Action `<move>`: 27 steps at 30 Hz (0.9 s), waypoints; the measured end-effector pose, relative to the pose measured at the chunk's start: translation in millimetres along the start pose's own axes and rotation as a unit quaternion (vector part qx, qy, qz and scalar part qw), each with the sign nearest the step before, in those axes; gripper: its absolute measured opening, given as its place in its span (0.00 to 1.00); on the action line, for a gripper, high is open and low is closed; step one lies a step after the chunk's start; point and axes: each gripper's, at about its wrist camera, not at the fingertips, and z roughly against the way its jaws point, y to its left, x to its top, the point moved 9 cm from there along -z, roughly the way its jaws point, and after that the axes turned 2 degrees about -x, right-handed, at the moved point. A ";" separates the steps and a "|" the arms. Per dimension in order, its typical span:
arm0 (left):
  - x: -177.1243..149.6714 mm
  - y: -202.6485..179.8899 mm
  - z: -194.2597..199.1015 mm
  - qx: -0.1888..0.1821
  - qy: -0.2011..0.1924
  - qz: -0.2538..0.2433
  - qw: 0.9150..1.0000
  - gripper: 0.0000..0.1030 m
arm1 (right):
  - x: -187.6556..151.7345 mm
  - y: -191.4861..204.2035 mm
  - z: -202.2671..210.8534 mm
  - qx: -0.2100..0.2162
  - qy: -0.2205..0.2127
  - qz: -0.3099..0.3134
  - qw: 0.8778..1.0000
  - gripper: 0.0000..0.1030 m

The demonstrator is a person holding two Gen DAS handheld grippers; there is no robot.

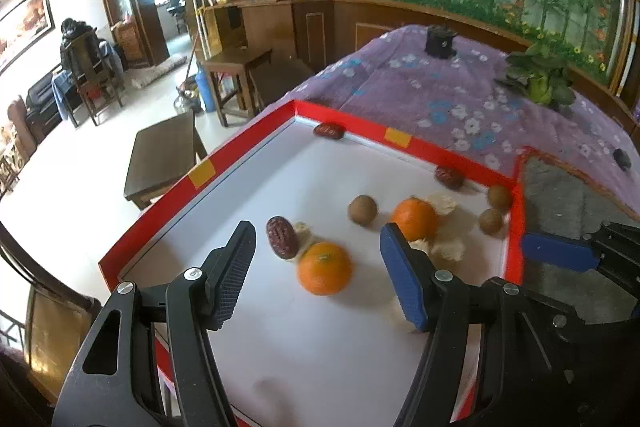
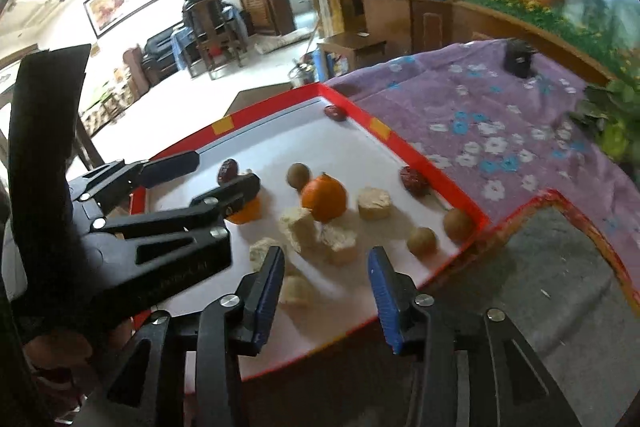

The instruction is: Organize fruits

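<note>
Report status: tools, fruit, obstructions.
Left tool open, right tool open, both empty. Round orange tangerine loose between left fingers on red-rimmed white tray. Pale chunks crowd the fruit.

Left gripper [image 1: 318,255]: jaws spread wide, pitched downward, nothing clamped. Right gripper [image 2: 326,289]: jaws parted (narrower than the left), pitched downward, likewise gripping nothing.

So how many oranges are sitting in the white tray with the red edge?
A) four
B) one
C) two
C: the left wrist view shows two, a near orange between the open left gripper fingers and a far orange by the pale chunks, on the white tray.
</note>
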 end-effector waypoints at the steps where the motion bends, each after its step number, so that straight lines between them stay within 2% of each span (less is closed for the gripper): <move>1: -0.1 -3.0 2.5 0.001 -0.002 -0.004 1.000 0.63 | -1.1 -3.9 3.1 -0.012 -0.005 -0.003 1.000 0.47; 6: 2.4 -18.4 16.9 -0.015 -0.014 -0.003 1.000 0.63 | -8.1 -23.7 22.2 -0.049 -0.023 -0.026 0.998 0.48; 16: 2.8 -39.8 37.3 -0.007 -0.026 -0.018 0.999 0.63 | -27.5 -34.8 47.8 -0.057 -0.033 -0.042 0.997 0.49; 27: 2.7 -51.2 45.6 0.000 -0.038 -0.032 0.999 0.63 | -33.5 -41.2 55.1 -0.059 -0.034 -0.044 0.997 0.49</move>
